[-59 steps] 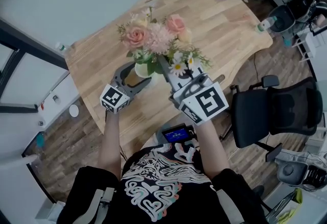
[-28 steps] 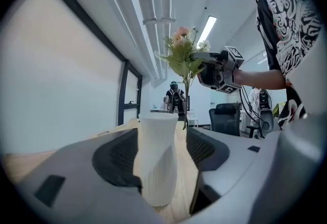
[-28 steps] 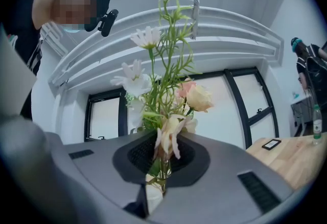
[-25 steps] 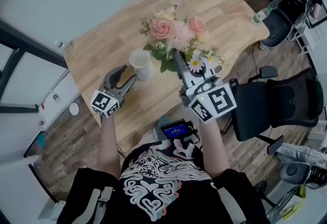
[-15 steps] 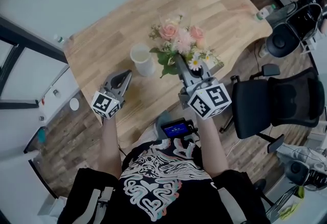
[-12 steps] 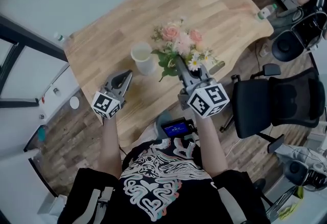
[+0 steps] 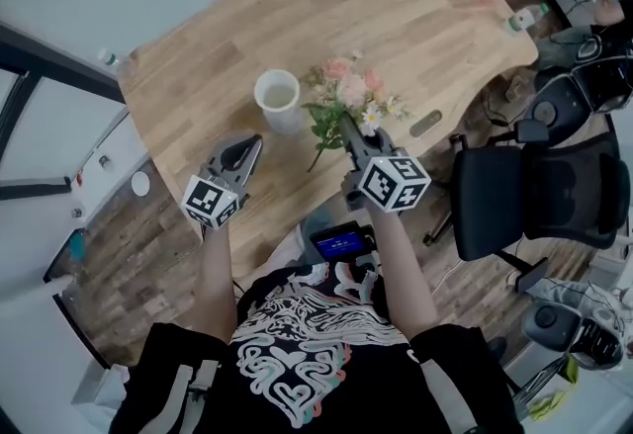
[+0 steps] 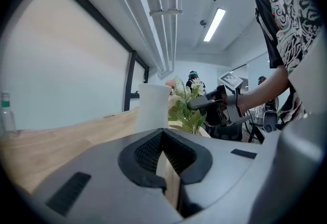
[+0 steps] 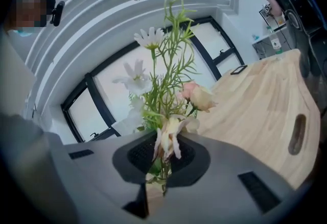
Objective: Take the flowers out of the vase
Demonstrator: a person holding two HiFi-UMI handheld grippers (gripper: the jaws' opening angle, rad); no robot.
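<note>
Gripping the flowers [image 7: 348,96] by their stems [image 9: 163,171] in my right claw [image 7: 350,130], beside the vase [image 7: 278,98]; my left claw [image 7: 244,147] sits clenched, empty. Thin stems could slip from this pinch and scatter.

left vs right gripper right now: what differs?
The right gripper is shut on the flowers' stems; the left gripper is shut on nothing. In the head view the right holds the flowers just right of the vase; the left sits short of the vase, apart from it. Both are over the table.
</note>
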